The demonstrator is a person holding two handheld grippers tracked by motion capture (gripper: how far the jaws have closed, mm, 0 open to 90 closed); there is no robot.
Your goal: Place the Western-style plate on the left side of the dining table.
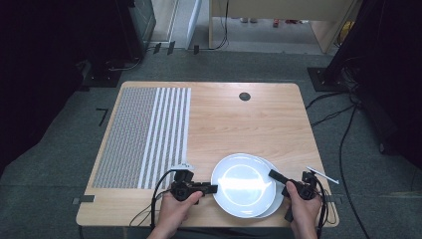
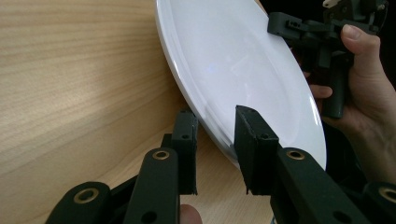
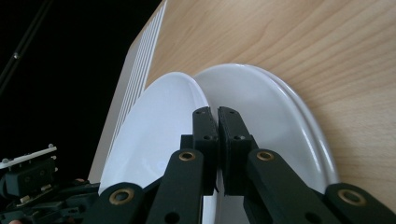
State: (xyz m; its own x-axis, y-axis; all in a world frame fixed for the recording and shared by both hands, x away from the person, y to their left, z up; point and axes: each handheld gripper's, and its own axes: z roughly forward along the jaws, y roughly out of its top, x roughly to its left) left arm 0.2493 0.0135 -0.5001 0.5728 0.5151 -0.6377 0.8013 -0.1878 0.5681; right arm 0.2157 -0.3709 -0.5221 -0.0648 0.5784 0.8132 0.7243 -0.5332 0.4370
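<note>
You see two plain glossy white plates: the upper plate and the lower plate beneath it. Your left gripper and right gripper are matte black. The table is light wood grain. The mat carries grey-and-white checks and stripes.

Bright overhead glare on plate (dark surroundings).

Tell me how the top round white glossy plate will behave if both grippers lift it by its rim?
The top round white glossy plate looks rigid, so it should not bend. Its shiny glaze may slip in the right gripper, shut on the thin rim. It probably breaks if dropped onto the lower white plate.
</note>
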